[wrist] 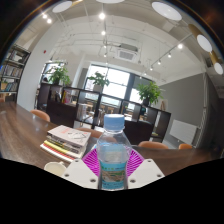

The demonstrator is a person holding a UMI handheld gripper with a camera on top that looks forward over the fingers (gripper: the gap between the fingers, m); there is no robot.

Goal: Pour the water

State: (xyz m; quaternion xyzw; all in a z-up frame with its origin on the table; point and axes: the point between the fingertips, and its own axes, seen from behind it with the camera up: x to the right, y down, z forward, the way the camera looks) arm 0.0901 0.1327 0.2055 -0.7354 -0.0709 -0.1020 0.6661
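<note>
Water is here in a clear plastic bottle [113, 150] with a pale blue cap and a blue-and-white label, and that bottle stands upright between the two fingers of the gripper [113, 168], filling the middle of the view. The magenta pads [93, 160] lie against the bottle's sides, one at each flank, with no gap to be seen, so the fingers are closed on it and hold it. The white finger bodies spread out below to either side of the bottle's lower part.

Largest of all around it is the room: a wide office-like hall with a white ceiling dotted with round lights [101, 15] and a row of tall windows [118, 84] at the far side. A long wooden table [20, 135] runs off to the left of the fingers and beyond them. On it, just left of the bottle, lies a stack of books [66, 141] or magazines with pale and reddish covers. Chairs [40, 116] with tan backs stand along the table's far edge. Further back, several green potted plants [149, 94] rise in front of the windows, and dark shelving [10, 70] stands at the far left wall.
</note>
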